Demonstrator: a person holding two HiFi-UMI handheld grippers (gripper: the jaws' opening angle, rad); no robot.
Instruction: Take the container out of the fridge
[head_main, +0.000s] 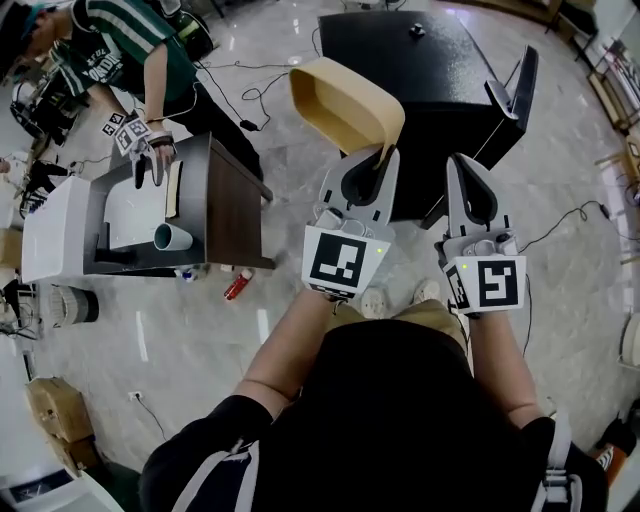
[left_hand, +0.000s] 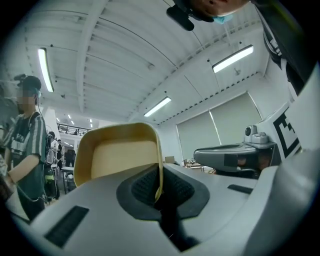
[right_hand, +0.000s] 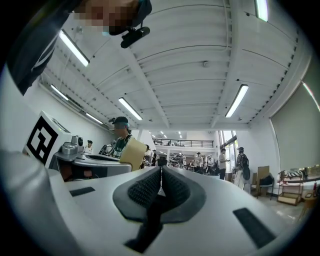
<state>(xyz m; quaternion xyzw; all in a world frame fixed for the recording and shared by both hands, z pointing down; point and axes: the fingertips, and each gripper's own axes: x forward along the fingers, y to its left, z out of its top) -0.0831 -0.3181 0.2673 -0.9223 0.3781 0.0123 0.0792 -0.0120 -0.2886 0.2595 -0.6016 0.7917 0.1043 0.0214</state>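
Note:
A tan, empty container (head_main: 340, 100) is held up in the air, tilted, above the floor in front of a small black fridge (head_main: 420, 70). The fridge's door (head_main: 512, 92) stands open at its right. My left gripper (head_main: 385, 152) is shut on the container's rim; in the left gripper view the thin rim (left_hand: 159, 170) sits pinched between the ribbed pads, with the container (left_hand: 120, 155) rising beyond my left gripper (left_hand: 159, 189). My right gripper (head_main: 470, 172) is beside it, shut with nothing between the jaws (right_hand: 160, 187). In the right gripper view the container (right_hand: 132, 152) shows at the left.
Another person (head_main: 130, 50) works with a gripper at a dark wooden desk (head_main: 225, 205) at the left, where a white cup (head_main: 172, 238) lies. A red can (head_main: 237, 285) and cables (head_main: 240, 90) lie on the tiled floor. A cardboard box (head_main: 55, 415) stands at the lower left.

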